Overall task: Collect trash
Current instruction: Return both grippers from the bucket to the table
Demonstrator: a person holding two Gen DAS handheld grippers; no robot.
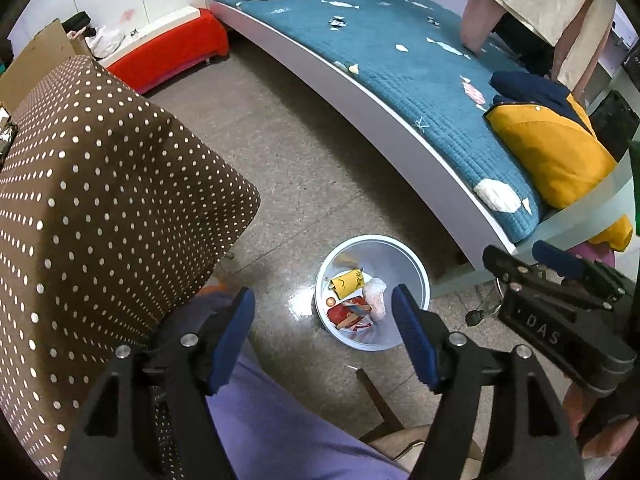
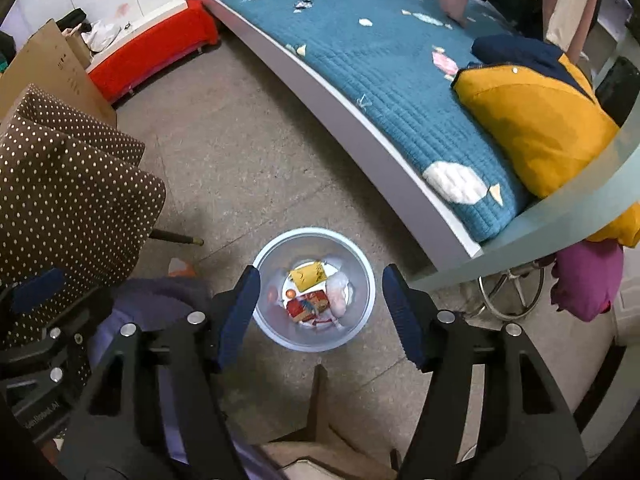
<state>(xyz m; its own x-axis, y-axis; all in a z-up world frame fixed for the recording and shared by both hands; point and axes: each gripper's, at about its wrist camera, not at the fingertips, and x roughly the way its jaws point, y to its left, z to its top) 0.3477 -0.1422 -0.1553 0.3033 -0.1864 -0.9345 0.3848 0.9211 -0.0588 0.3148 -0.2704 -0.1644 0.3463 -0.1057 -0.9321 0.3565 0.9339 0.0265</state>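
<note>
A pale blue round trash bin (image 1: 416, 280) stands on the floor beside the bed; it also shows in the right wrist view (image 2: 360, 280). In it lie a yellow carton (image 1: 347, 282), a red wrapper (image 1: 347, 314) and a pinkish plastic bag (image 1: 376, 296). My left gripper (image 1: 323, 320) is open and empty, high above the bin. My right gripper (image 2: 320, 304) is open and empty, also above the bin; it shows at the right of the left wrist view (image 1: 516, 256). An orange scrap (image 2: 182, 268) lies on the floor left of the bin.
A bed with a blue quilt (image 1: 400, 72) carries a yellow and navy jacket (image 1: 556, 148). A brown polka-dot cloth (image 1: 100, 200) covers a seat at the left. A red bench (image 1: 168, 52) and cardboard (image 2: 52, 64) stand far left. A stool base (image 2: 516, 292) stands right of the bin.
</note>
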